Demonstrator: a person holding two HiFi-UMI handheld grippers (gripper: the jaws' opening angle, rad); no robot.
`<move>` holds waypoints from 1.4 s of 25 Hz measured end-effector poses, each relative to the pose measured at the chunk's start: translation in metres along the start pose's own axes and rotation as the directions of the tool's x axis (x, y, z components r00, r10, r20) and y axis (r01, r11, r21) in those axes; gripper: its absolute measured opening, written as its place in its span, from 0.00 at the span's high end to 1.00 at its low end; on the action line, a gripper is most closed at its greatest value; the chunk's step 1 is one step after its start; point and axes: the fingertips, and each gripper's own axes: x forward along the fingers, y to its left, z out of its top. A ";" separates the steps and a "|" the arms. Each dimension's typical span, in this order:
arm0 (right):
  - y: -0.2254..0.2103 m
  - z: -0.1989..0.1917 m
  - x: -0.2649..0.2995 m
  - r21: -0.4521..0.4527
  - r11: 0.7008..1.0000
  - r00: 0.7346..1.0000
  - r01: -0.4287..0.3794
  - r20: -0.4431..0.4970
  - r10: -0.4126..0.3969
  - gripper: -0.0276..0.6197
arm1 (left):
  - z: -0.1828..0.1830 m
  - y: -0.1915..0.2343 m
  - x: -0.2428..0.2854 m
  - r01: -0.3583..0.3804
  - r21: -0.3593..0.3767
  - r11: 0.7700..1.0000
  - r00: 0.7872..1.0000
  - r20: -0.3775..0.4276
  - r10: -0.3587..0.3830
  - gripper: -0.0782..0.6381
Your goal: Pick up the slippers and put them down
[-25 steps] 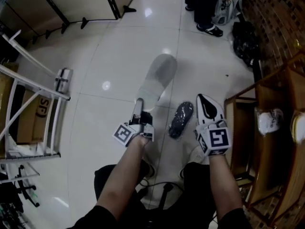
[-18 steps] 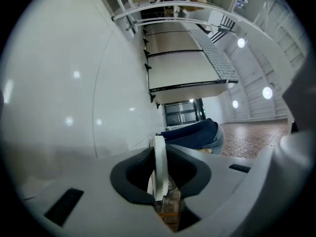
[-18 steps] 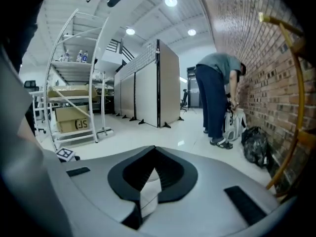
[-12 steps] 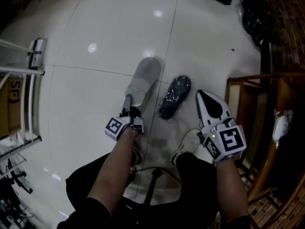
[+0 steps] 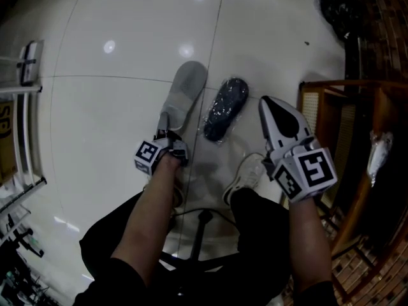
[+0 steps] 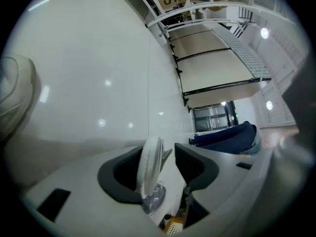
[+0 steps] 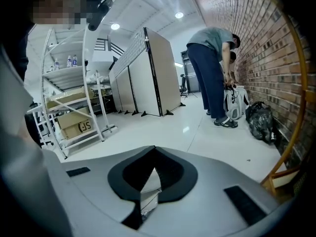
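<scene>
A pale grey slipper (image 5: 185, 94) lies on the white floor, with its heel end between the jaws of my left gripper (image 5: 167, 134). In the left gripper view its thin white edge (image 6: 149, 164) leans on the left pad, and a gap shows to the right pad. The jaws of the left gripper (image 6: 168, 154) are opening. A dark slipper (image 5: 224, 109) in clear wrap lies just right of the grey one. Further right, my right gripper (image 5: 268, 104) hangs above the floor. The pads of the right gripper (image 7: 154, 151) meet at the tips with nothing gripped.
A wooden shelf unit (image 5: 331, 107) stands close on the right with a pale item (image 5: 377, 155) on it. A white metal rack (image 5: 25, 62) is at the left. My own shoe (image 5: 245, 174) is near the slippers. Far off, a person (image 7: 212, 68) stands by a brick wall beside a black bag (image 7: 259, 120).
The left gripper came down with the grey slipper, which now lies on the floor beside the dark one, and its jaws have parted. The right gripper sank a little.
</scene>
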 end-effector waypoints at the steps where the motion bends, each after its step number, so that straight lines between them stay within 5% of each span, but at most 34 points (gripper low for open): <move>1: -0.001 -0.001 -0.001 0.002 1.000 1.000 0.002 0.000 -0.002 0.94 | 0.001 0.007 -0.003 -0.037 -0.002 0.999 0.999 0.005 0.037 0.57; 5: -0.006 0.000 -0.003 0.015 1.000 1.000 0.011 0.010 -0.011 0.94 | 0.016 0.036 -0.018 -0.211 0.068 0.975 0.977 0.051 0.208 0.52; 10: -0.009 0.003 -0.004 0.032 0.999 0.999 0.017 0.027 -0.018 0.94 | 0.032 0.062 -0.043 -0.436 0.225 0.871 0.900 0.116 0.420 0.49; 16: -0.009 0.007 -0.004 0.024 0.999 0.999 0.021 0.042 -0.022 0.94 | 0.011 0.030 -0.026 -0.371 0.411 0.833 0.918 0.024 0.397 0.49; 18: -0.008 0.010 -0.005 0.020 0.999 0.998 0.032 0.050 -0.033 0.94 | -0.003 0.008 -0.013 -0.307 0.517 0.799 0.924 -0.039 0.380 0.49; 21: -0.005 0.014 -0.007 -0.009 0.999 0.998 0.049 0.047 -0.048 0.94 | -0.027 -0.037 0.002 -0.192 0.679 0.709 0.917 -0.133 0.375 0.49; 24: -0.010 0.017 -0.009 -0.034 0.994 0.994 0.100 0.046 -0.098 0.94 | -0.036 -0.091 0.010 -0.117 0.759 0.640 0.908 -0.180 0.379 0.50; 27: -0.019 0.018 -0.016 -0.024 0.988 0.987 0.150 0.054 -0.149 0.94 | -0.035 -0.158 0.010 -0.013 0.819 0.574 0.929 -0.202 0.310 0.50; 29: -0.024 0.021 -0.025 -0.019 0.984 0.982 0.177 0.064 -0.175 0.94 | -0.034 -0.209 0.003 0.087 0.865 0.494 0.950 -0.221 0.221 0.50; 31: -0.024 0.028 -0.034 -0.030 0.979 0.977 0.203 0.075 -0.200 0.94 | -0.029 -0.254 -0.014 0.160 0.908 0.388 0.962 -0.232 0.145 0.53; 35: -0.017 0.055 -0.045 -0.066 0.965 0.960 0.252 0.143 -0.241 0.94 | -0.005 -0.329 -0.058 0.217 0.953 0.210 0.976 -0.217 -0.028 0.54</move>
